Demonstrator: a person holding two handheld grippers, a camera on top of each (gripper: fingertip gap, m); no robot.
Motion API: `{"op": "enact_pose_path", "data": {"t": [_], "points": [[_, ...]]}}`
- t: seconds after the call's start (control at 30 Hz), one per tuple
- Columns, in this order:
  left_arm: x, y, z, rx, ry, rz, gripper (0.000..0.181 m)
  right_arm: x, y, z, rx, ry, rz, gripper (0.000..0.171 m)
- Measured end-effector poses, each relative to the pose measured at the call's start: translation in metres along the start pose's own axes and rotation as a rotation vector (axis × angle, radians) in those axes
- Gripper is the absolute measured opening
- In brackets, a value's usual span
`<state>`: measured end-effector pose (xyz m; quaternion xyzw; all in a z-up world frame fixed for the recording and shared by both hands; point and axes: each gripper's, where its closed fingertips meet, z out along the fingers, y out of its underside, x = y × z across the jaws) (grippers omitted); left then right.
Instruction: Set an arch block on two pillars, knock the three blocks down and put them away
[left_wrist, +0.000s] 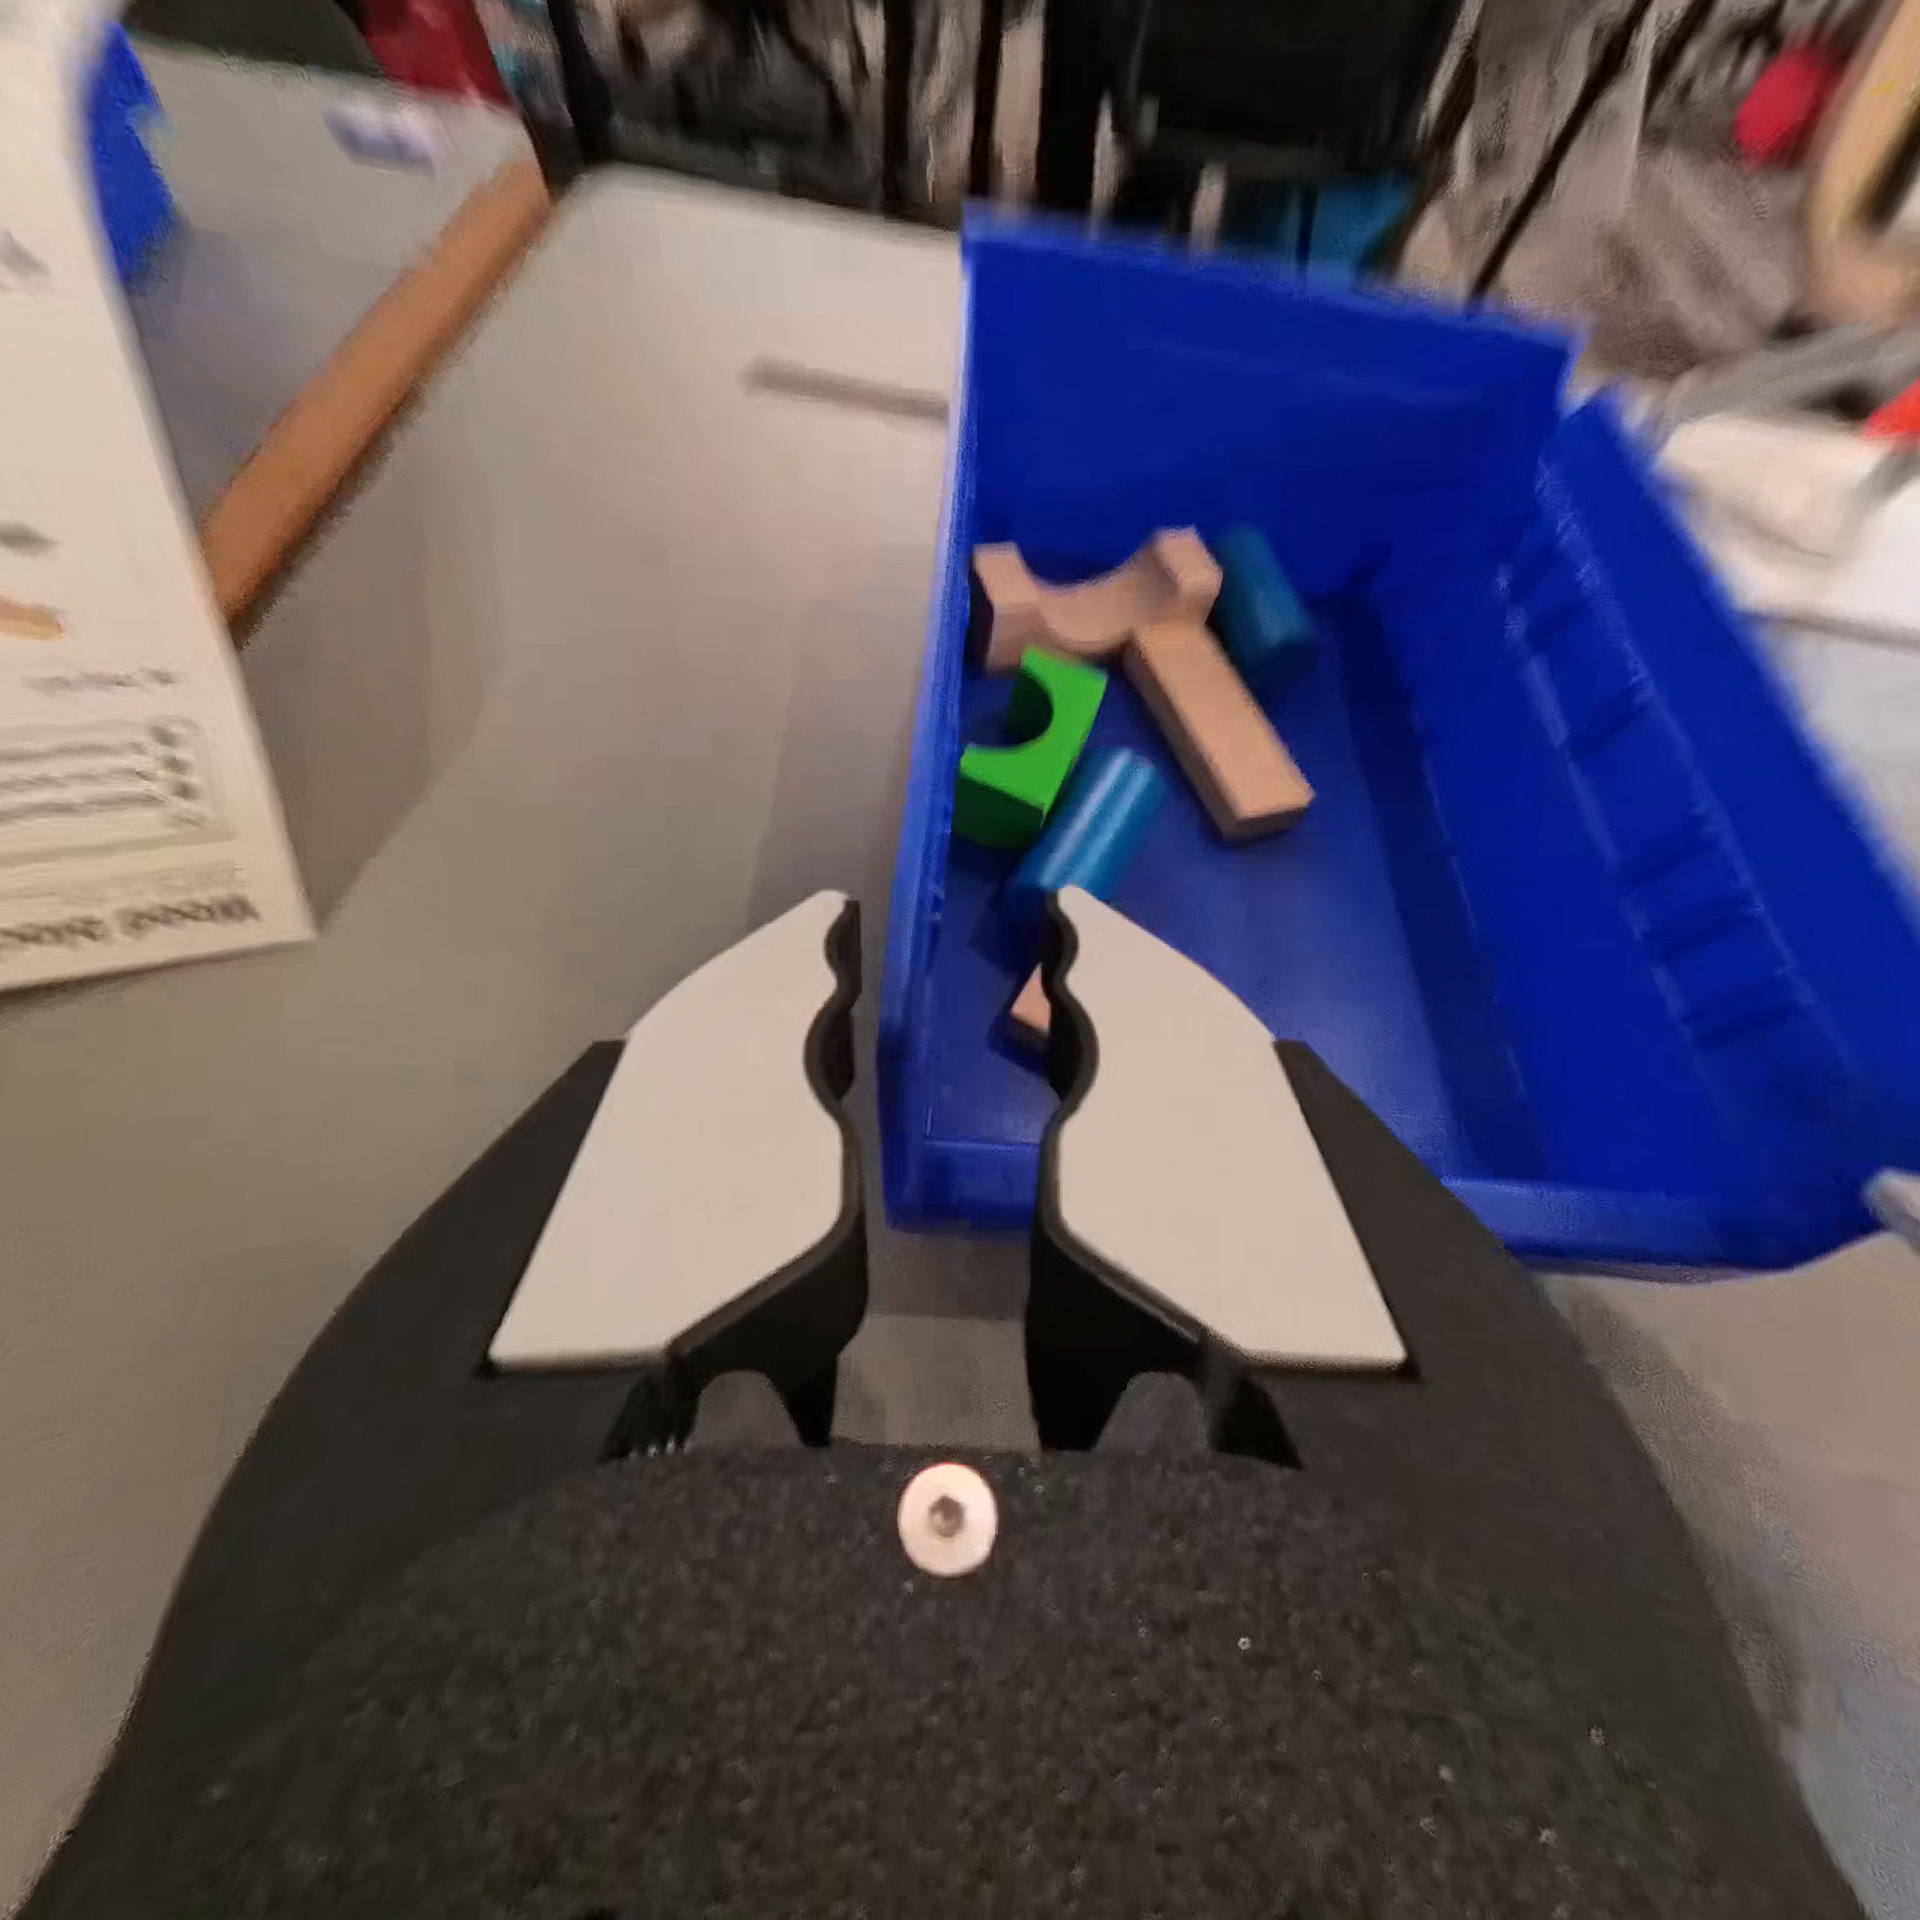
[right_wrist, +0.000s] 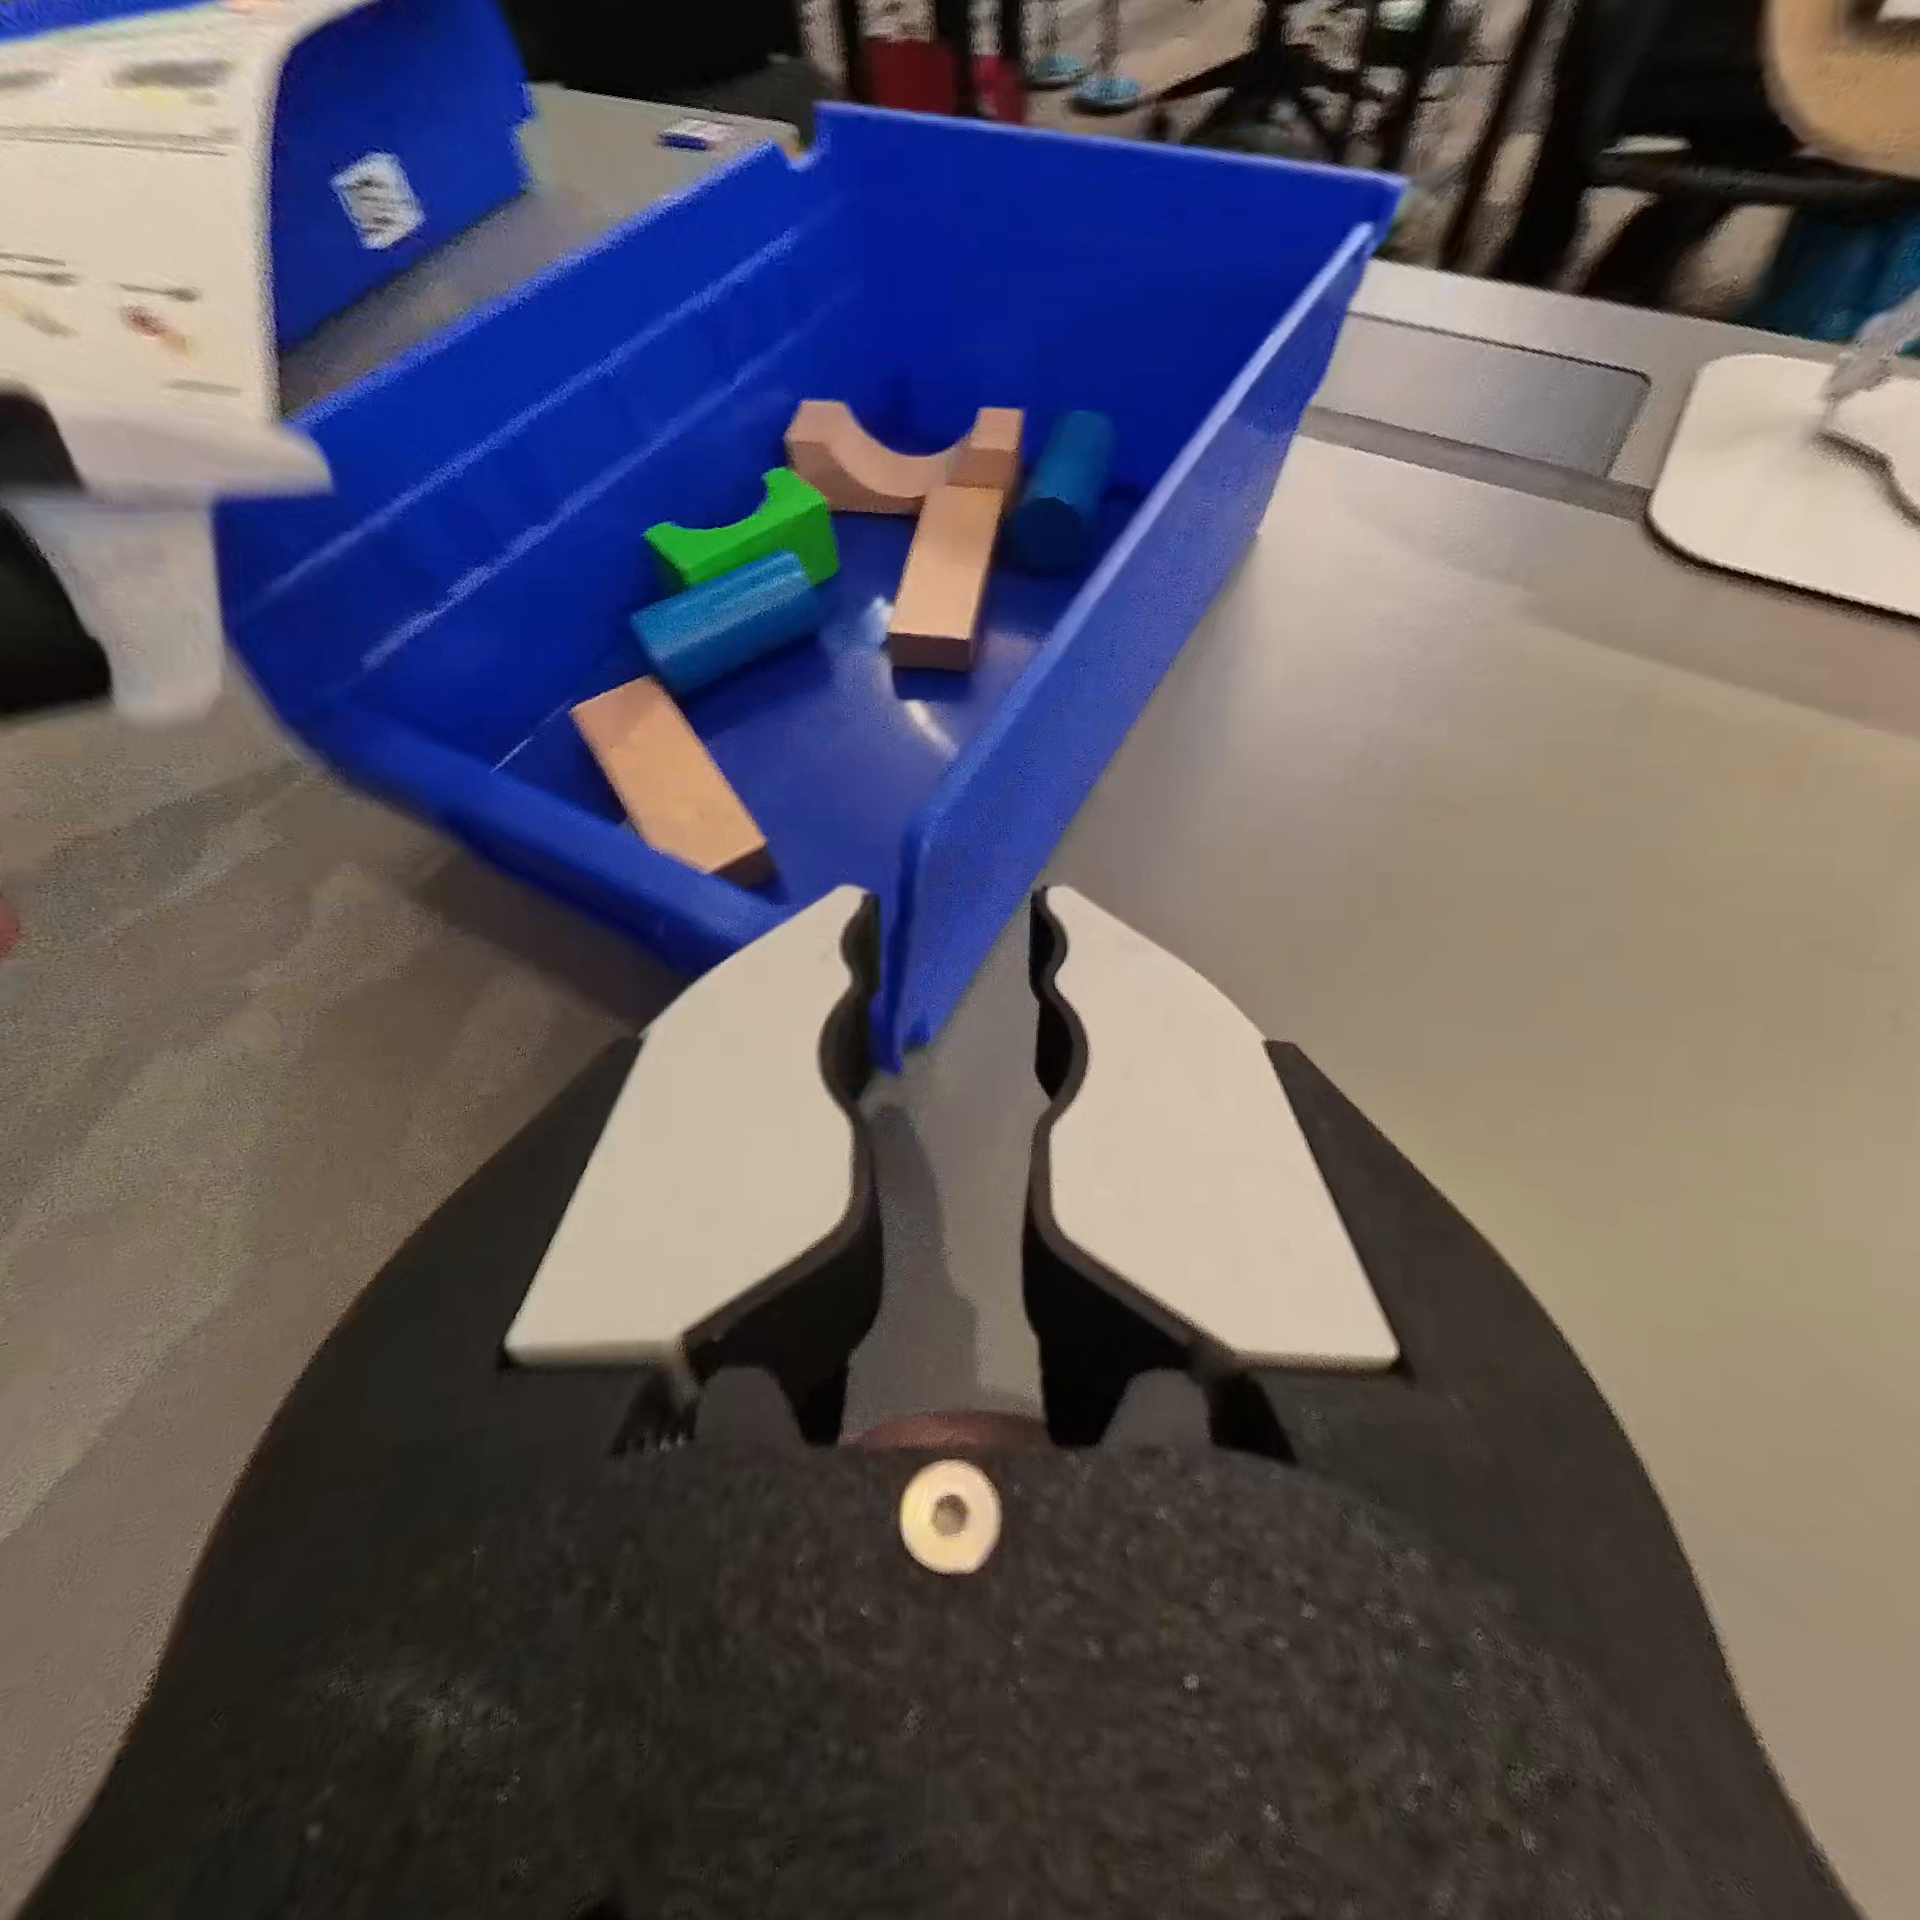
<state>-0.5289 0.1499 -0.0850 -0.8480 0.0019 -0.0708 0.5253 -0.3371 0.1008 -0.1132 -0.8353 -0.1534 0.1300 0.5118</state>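
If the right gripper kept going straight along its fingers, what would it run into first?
Most likely the near corner of the blue bin: its side wall's end stands between the open right gripper fingers. Depth is unclear, so it may pass just above.

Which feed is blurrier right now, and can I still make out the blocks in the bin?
Left wrist view: heavy motion smear on the blue bin and the paper sheet; own tongs sharp. Right wrist view: steadier, bin rim soft, green arch block and blue cylinder readable, small glare on the bin floor.
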Motion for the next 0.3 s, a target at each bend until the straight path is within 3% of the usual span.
{"op": "enact_pose_path", "data": {"t": [0.13, 0.23, 0.3], "points": [[0.063, -0.047, -0.067, 0.228, 0.167, -0.046, 0.046, 0.034, 0.006, -0.073, 0.005, -0.147, -0.015, 0.044], [0.126, -0.022, -0.091, 0.176, 0.323, -0.017, 0.064, 0.077, 0.015, -0.132, 0.053, -0.178, -0.036, 0.057], [0.15, 0.009, -0.1, 0.144, 0.345, 0.044, 0.067, 0.114, 0.023, -0.169, 0.086, -0.106, -0.08, 0.064]]}}
